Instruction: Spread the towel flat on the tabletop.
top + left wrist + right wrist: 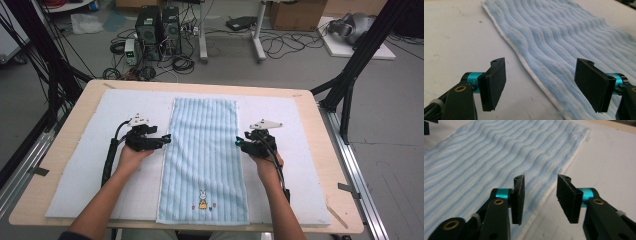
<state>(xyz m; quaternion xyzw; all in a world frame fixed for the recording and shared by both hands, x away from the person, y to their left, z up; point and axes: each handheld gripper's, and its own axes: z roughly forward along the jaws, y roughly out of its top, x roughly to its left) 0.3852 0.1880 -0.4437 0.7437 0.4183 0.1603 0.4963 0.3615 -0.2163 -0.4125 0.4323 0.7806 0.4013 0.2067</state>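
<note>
A light blue striped towel (204, 150) lies flat along the middle of the white mat (80, 165), a small rabbit picture near its front end. My left gripper (167, 139) hovers at the towel's left edge. Its jaws stand wide apart over that edge (534, 75), and nothing is between them (540, 85). My right gripper (239, 143) is at the towel's right edge, jaws parted with a gap over the white hem (546, 195), gripping nothing (540, 198). The towel (574, 37) (486, 157) stretches away from both grippers, smooth and unfolded.
The mat covers most of a wooden table (320, 150). A black frame post (350, 75) rises past the table's right rear corner. Computer towers (157, 27) and cables sit on the floor behind the table.
</note>
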